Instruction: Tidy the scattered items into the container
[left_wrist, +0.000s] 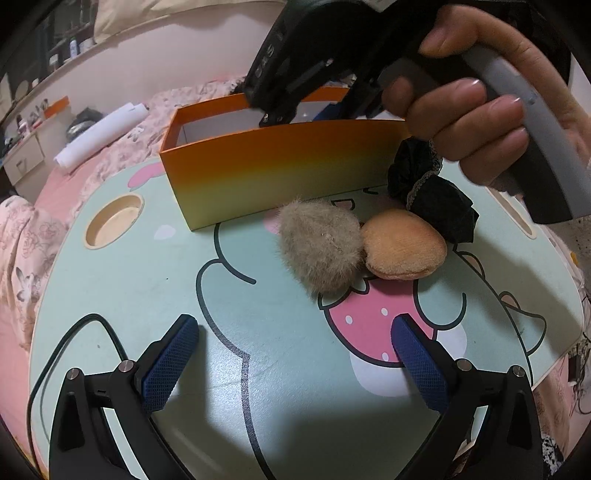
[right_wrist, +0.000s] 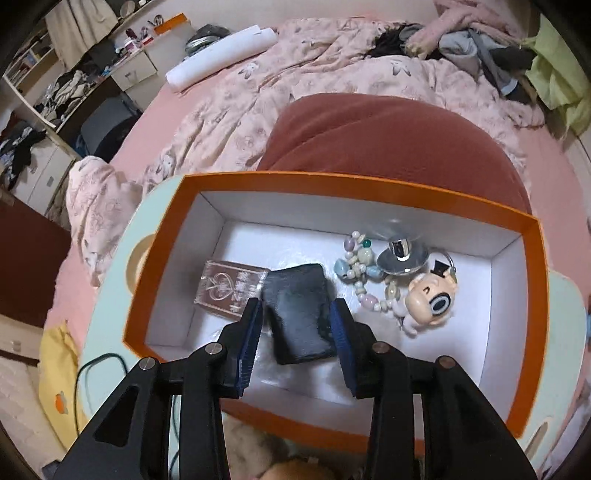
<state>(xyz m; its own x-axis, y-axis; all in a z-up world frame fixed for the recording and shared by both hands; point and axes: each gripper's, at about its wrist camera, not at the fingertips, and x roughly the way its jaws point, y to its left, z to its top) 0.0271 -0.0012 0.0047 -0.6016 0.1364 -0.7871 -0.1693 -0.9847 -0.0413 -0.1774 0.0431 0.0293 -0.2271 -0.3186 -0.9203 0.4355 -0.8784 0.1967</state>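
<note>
The right gripper (right_wrist: 295, 325) pinches a dark, soft pouch (right_wrist: 297, 314) over the white-lined orange box (right_wrist: 532, 258). Beads (right_wrist: 360, 266) lie inside. The left gripper's (left_wrist: 291, 363) fingers are spread above the surface (left_wrist: 147, 288).

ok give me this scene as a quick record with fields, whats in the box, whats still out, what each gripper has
container: orange box
inside: clear block, bead string, cartoon keychain
right gripper: over the box, fingers on a dark pouch
left gripper: open, holding nothing
still out: furry puff, orange puff, dark scrunchie

A fluffy fur pompom (left_wrist: 319, 249) touches a soft velvety puff (left_wrist: 404, 245); the cardboard box (left_wrist: 258, 173) looks smooth, matt.
</note>
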